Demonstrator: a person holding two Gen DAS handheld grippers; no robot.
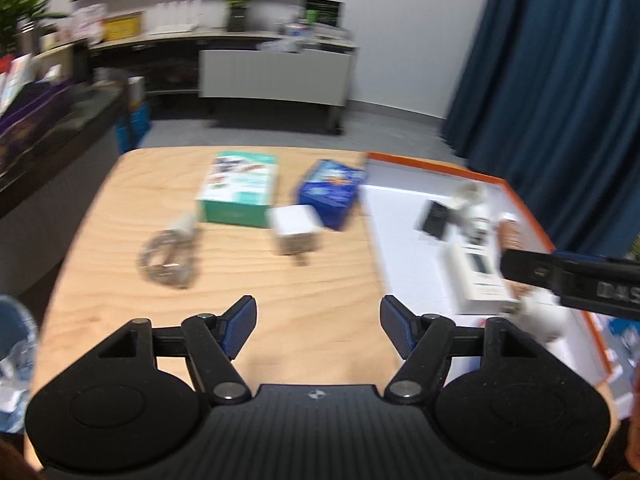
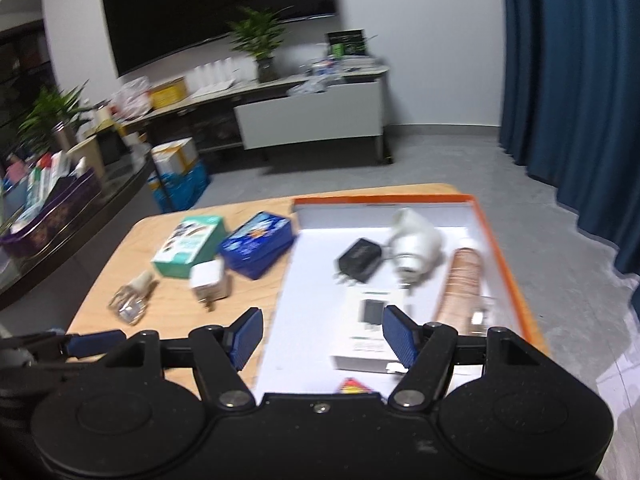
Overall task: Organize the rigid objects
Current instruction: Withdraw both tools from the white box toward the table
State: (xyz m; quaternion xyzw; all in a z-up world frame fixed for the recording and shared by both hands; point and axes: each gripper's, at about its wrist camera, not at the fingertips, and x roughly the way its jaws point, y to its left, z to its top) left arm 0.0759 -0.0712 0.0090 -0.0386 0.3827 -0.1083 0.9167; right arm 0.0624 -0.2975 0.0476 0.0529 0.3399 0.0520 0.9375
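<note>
both grippers stand nearest the cameras, jaws apart and empty. left gripper (image 1: pixel 318 322) hovers over the bare wood at the desk's (image 1: pixel 120 216) near edge; nothing lies between its blue pads (image 1: pixel 240 326). right gripper (image 2: pixel 322 334) hovers over the near end of the orange tray (image 2: pixel 508 256), its jaws spread to a medium width, with a flat white box (image 2: pixel 370 344) below them, not gripped.

tray: occupies the desk's right side. inside, white box at the near end; black adapter (image 2: pixel 360 260) near the middle; white round device (image 2: pixel 414 246) just beside the adapter, toward the far end; brown cylinder (image 2: pixel 460 284) along the right wall.

desk, left of tray: blue tin (image 2: pixel 256 244) next to the tray's left wall; green box (image 2: pixel 188 246) left of the tin; white charger (image 2: pixel 208 280) in front of both; clear bottle (image 2: pixel 132 298) nearest the left edge, lying down.

frames are motion-blurred; labels unreadable.
</note>
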